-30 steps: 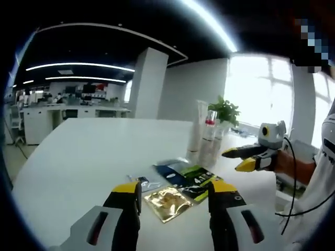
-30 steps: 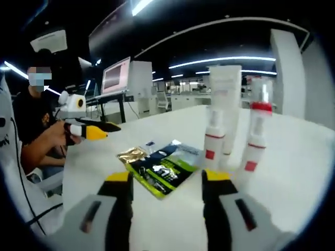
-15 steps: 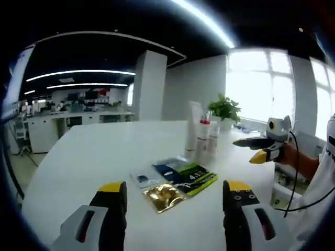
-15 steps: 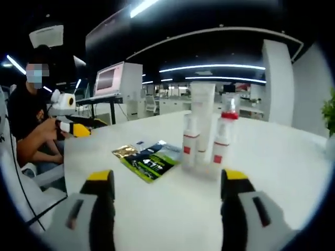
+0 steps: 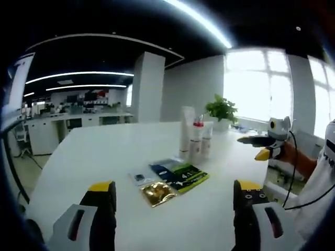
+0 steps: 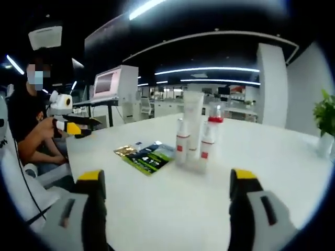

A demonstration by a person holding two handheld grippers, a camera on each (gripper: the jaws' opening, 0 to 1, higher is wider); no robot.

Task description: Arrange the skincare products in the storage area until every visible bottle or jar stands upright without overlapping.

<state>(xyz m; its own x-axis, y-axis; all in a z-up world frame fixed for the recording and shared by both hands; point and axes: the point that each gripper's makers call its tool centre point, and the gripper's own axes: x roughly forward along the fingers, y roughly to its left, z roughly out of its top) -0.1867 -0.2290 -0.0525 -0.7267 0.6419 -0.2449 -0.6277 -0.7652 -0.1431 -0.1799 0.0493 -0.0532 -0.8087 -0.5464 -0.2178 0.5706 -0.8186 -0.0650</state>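
left gripper [image 5: 175,191]: jaws wide, empty, over table [image 5: 94,151] | right gripper [image 6: 167,180]: jaws wide, empty | tube [image 6: 192,123] and two bottles [image 6: 181,146] upright, clustered mid-table, tube behind | sachets [image 5: 178,175] flat just beside them, overlapping | plant [image 5: 221,109] at far edge

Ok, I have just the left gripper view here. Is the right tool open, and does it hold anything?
Observer: The right gripper view shows the right tool wide open, with nothing between its jaws.
Operator: And the two bottles beside the tube, do they have marks on the far side?
Observer: Yes. The short bottle and the red-capped bottle, standing by the tube, each carry a red band and a red square on that side.
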